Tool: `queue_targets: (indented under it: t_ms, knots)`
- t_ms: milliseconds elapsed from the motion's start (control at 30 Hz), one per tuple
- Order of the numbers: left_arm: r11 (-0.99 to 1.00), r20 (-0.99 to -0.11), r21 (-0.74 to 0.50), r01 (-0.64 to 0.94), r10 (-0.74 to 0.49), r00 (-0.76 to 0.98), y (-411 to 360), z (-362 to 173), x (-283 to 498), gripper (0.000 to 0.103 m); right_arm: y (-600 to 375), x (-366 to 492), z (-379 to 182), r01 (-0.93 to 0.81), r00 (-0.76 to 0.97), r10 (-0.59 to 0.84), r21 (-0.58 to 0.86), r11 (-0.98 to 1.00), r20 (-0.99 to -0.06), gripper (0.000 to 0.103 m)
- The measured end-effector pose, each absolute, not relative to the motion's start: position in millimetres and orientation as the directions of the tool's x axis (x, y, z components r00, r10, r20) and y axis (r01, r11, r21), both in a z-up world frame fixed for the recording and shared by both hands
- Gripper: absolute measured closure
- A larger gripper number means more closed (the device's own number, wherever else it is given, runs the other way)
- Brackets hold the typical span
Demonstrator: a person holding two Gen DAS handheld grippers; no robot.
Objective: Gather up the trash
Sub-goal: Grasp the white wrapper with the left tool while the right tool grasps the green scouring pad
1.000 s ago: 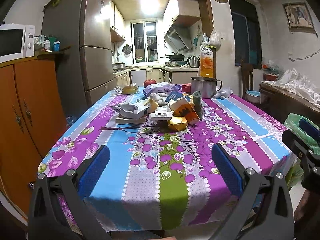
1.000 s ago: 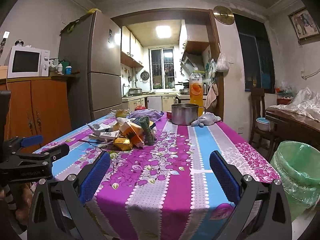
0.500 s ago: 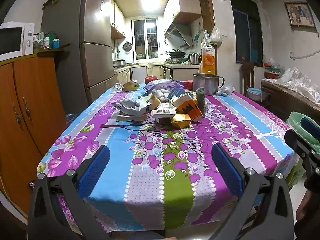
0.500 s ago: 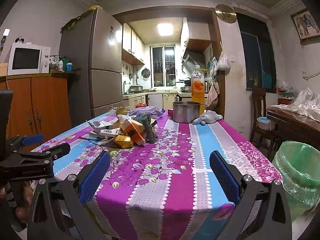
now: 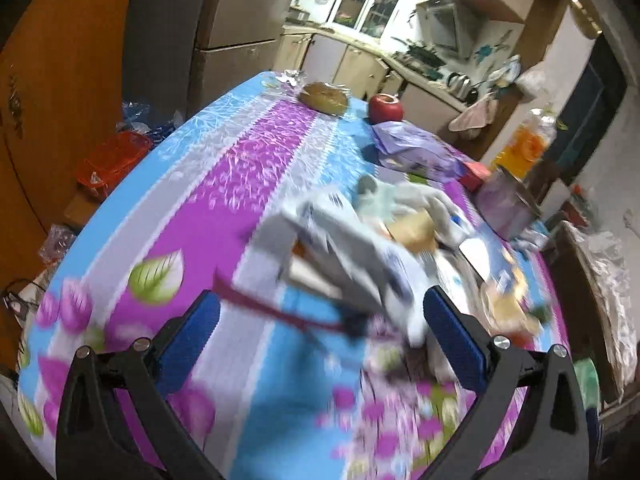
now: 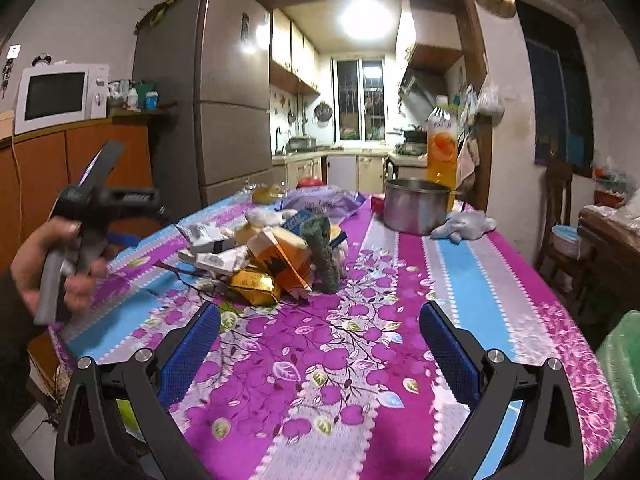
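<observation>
A heap of trash (image 6: pixel 276 252) lies mid-table: crumpled white wrappers, an orange carton, a gold foil pack and a grey-green wad. In the blurred left wrist view a crumpled white wrapper (image 5: pixel 344 248) lies just ahead of my open left gripper (image 5: pixel 320 332), with a thin dark red stick (image 5: pixel 280 310) between the fingers. My left gripper also shows in the right wrist view (image 6: pixel 92 220), held by a hand above the table's left side. My right gripper (image 6: pixel 320 344) is open and empty over the near tablecloth (image 6: pixel 360 360). A green-lined trash bin (image 6: pixel 624 364) stands at the right.
A steel pot (image 6: pixel 416 204), an orange juice bottle (image 6: pixel 442 144), a grey cloth (image 6: pixel 464 226), a purple bag (image 5: pixel 416 148), an apple (image 5: pixel 385 108) and a bun (image 5: pixel 324 98) sit at the far end. A fridge and wooden cabinet stand left; an orange basket (image 5: pixel 112 160) on the floor.
My left gripper has swung forward and left over the table, tilting down close to the trash heap; its view is motion-blurred. My right gripper has moved slightly forward.
</observation>
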State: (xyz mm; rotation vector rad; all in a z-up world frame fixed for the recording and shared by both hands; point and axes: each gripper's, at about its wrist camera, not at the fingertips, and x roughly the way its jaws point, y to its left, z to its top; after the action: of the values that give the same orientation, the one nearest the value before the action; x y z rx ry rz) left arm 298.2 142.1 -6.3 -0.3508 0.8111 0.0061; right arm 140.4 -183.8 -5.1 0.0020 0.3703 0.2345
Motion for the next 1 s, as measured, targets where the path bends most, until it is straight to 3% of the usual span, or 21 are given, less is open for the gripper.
queue_targets:
  t_ms: [300, 400, 500, 600, 667, 733, 1000]
  knots:
    - [0.96, -0.781, -0.211, -0.186, -0.052, 0.622, 121, -24, 359, 0.008, -200, 174, -22, -0.211, 0.888, 0.219, 0.065, 0.975, -0.405, 0.004]
    - [0.954, -0.792, -0.232, -0.189, -0.073, 0.606, 119, -33, 360, 0.041, -207, 182, -24, -0.23, 0.872, 0.253, 0.106, 0.967, -0.419, 0.004]
    - [0.961, -0.771, -0.223, -0.162, -0.073, 0.632, 114, -29, 351, 0.058, -210, 192, -22, -0.273, 0.847, 0.317, 0.163, 0.948, -0.426, 0.006]
    - [0.967, -0.742, -0.209, -0.144, -0.061, 0.667, 112, -19, 334, 0.062, -208, 210, -15, -0.33, 0.811, 0.384, 0.197, 0.923, -0.441, 0.019]
    - [0.969, -0.728, -0.215, -0.124, -0.075, 0.682, 111, -15, 324, 0.063, -204, 229, -6, -0.359, 0.776, 0.422, 0.223, 0.907, -0.468, 0.035]
    - [0.971, -0.716, -0.218, -0.1, -0.089, 0.693, 110, -12, 313, 0.064, -196, 249, 5, -0.387, 0.749, 0.442, 0.216, 0.897, -0.494, 0.041]
    - [0.971, -0.716, -0.236, -0.027, -0.155, 0.68, 100, -17, 303, 0.064, -169, 320, -2, -0.417, 0.684, 0.397, 0.118, 0.901, -0.612, 0.044]
